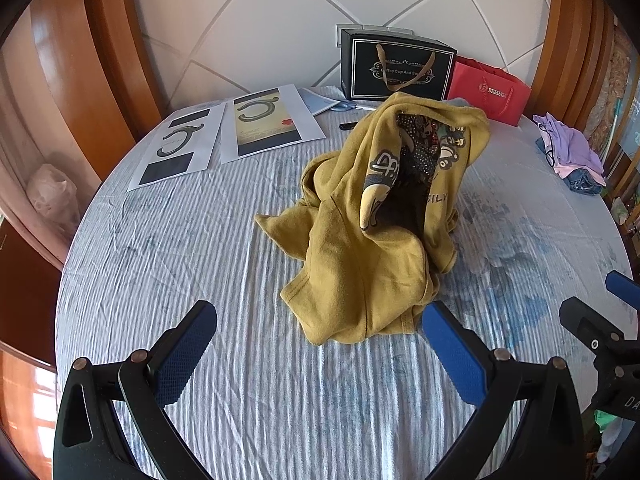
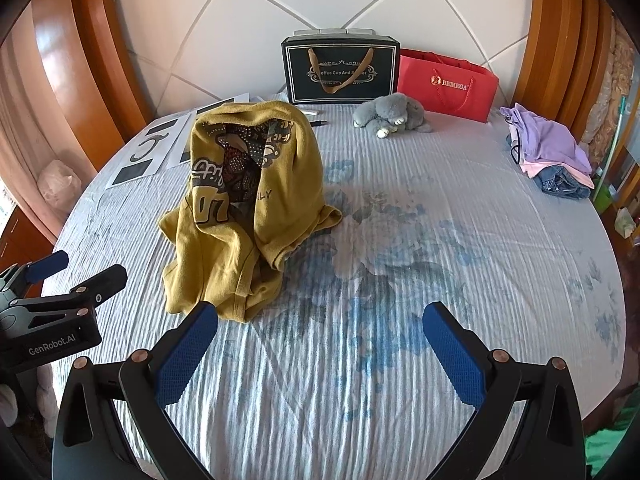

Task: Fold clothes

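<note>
A mustard-yellow shirt [image 1: 360, 240] with a dark printed front lies crumpled in a tall heap on the striped blue-white bedsheet [image 1: 180, 248]. It also shows in the right wrist view [image 2: 248, 216], left of centre. My left gripper [image 1: 320, 340] is open and empty, just short of the shirt's near hem, its right finger [image 1: 452, 348] next to the hem. My right gripper [image 2: 320, 344] is open and empty over bare sheet [image 2: 440, 240], its left finger [image 2: 188, 352] close to the shirt's near edge. Each gripper shows at the other view's edge.
A black gift bag [image 2: 340, 70] and a red gift bag [image 2: 448, 84] stand at the headboard. A grey plush toy [image 2: 390, 114] lies before them. Printed sheets [image 1: 224, 132], scissors [image 1: 348, 106] and a pen lie far left. A pile of purple clothes and jeans [image 2: 552, 152] sits far right.
</note>
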A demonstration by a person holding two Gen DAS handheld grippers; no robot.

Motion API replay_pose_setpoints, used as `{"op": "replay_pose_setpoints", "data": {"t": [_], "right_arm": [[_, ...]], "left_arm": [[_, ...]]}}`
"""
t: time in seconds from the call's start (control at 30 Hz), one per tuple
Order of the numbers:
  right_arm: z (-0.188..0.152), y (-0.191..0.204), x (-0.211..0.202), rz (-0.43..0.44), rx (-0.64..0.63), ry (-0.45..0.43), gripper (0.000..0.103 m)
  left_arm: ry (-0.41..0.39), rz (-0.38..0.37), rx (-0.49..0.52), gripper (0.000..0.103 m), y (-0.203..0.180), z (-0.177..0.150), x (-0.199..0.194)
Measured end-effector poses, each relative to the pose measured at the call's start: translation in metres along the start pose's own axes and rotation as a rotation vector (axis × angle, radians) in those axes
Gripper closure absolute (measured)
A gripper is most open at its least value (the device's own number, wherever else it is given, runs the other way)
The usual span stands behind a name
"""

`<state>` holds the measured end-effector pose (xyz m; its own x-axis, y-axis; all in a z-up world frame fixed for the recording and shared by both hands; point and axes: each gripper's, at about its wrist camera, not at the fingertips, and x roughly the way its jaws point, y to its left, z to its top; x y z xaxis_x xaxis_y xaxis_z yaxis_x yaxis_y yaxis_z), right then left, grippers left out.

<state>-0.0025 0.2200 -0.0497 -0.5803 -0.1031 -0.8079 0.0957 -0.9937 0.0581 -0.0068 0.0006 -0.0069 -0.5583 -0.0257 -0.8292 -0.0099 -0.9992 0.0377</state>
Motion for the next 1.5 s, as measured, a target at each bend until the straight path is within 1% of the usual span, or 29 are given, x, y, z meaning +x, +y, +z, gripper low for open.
{"op": "replay_pose_setpoints", "data": {"t": [0.23, 0.43, 0.93, 1.5], "right_arm": [[0.001, 0.0, 0.001, 0.0, 0.006, 0.005, 0.0], [0.0, 0.0, 0.005, 0.022, 0.016, 0.02, 0.0], [0.003, 0.002, 0.009, 0.017, 0.003, 0.027, 0.0], [0.019, 0.011, 0.031, 0.013, -0.029, 0.062, 0.0]], "left_arm": [[0.01, -0.01, 0.0, 0.0, 0.0, 0.0, 0.002], [0.019, -0.02, 0.003, 0.0, 0.0, -0.001, 0.004], [0.032, -0.027, -0.006, 0.0, 0.004, 0.0, 0.011], [0.067, -0.043, -0.03, 0.0, 0.016, 0.009, 0.032]]}}
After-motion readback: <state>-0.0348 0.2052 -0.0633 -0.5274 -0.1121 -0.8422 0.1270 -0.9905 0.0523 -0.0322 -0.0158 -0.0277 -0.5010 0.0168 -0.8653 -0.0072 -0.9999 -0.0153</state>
